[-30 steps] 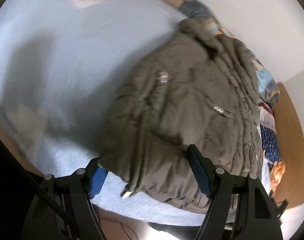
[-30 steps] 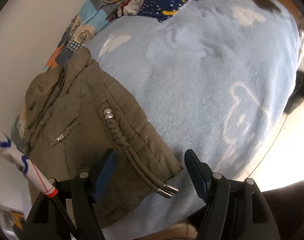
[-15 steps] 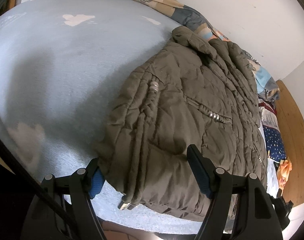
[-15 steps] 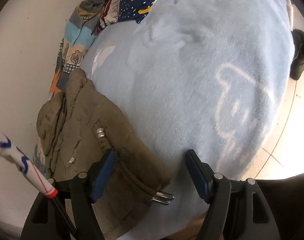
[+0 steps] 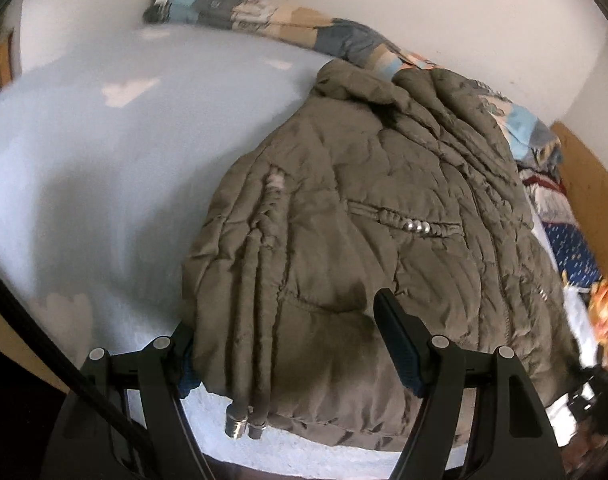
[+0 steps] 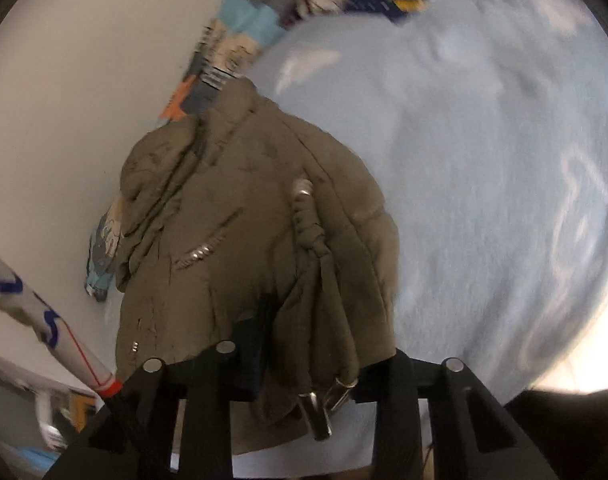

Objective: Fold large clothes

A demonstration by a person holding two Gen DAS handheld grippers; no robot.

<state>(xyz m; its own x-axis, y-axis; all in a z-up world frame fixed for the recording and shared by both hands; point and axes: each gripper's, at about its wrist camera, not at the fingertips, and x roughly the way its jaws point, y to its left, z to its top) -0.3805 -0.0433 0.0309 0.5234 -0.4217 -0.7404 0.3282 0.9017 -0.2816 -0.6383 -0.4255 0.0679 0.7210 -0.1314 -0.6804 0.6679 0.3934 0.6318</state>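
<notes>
An olive-brown padded jacket lies on a light blue blanket, its hem toward me and its collar toward the wall. My left gripper is open, its blue-padded fingers straddling the hem, with two metal-tipped drawstrings hanging between them. In the right wrist view the jacket bunches upward, and my right gripper is shut on its hem corner, with the drawstring tips hanging over the fingers.
A white wall runs behind the bed, with a patterned patchwork quilt along it. More patterned clothes are piled at the right by a wooden board. The blue blanket spreads to the right of the jacket.
My right gripper has shut on the jacket's hem corner and the fabric has bunched up there. My left gripper has moved further in over the hem, staying open.
</notes>
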